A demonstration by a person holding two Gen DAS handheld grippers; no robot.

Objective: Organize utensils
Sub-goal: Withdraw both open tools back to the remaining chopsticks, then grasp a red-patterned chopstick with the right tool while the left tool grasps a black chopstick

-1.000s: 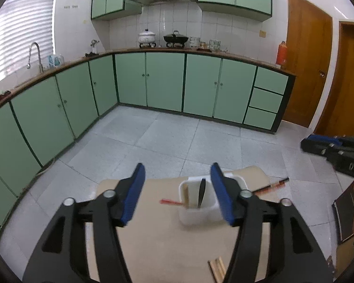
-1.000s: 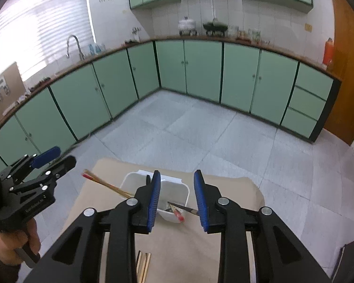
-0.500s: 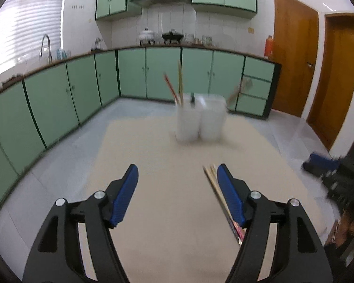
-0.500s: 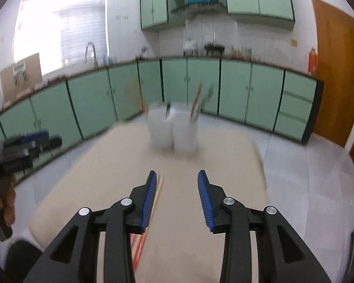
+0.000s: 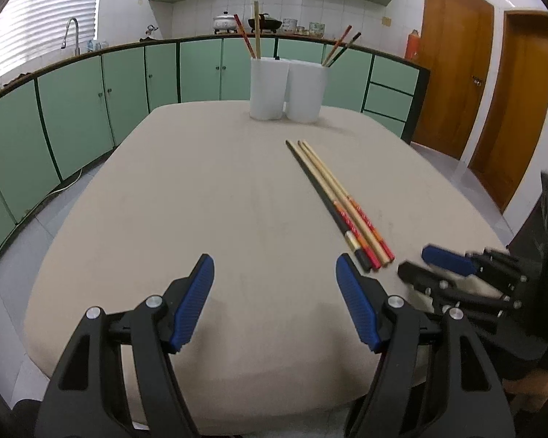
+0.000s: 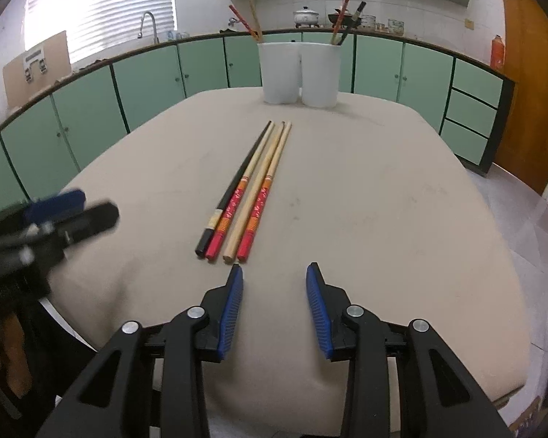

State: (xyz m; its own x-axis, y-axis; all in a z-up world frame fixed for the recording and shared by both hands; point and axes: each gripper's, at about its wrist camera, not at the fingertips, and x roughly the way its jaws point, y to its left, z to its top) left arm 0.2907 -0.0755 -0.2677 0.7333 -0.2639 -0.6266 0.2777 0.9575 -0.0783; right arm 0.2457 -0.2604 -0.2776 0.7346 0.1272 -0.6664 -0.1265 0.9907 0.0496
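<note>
Several chopsticks (image 6: 250, 189) lie side by side on the beige table (image 6: 383, 200): one black, one plain wood, two with red ends. They also show in the left wrist view (image 5: 338, 202). A white two-part holder (image 6: 299, 73) stands at the far edge with chopsticks upright in each part; it also shows in the left wrist view (image 5: 288, 88). My right gripper (image 6: 274, 273) is open and empty, just short of the chopsticks' near ends. My left gripper (image 5: 274, 266) is open and empty over the near table, left of the chopsticks.
Green cabinets line the kitchen walls behind the table. Wooden doors (image 5: 493, 84) stand at the right. Each gripper shows at the edge of the other's view, the right one (image 5: 453, 273) and the left one (image 6: 54, 215).
Both grippers have drawn back from above the holder to low over the near table edge. The right gripper now holds nothing. The loose chopsticks now lie right in front.
</note>
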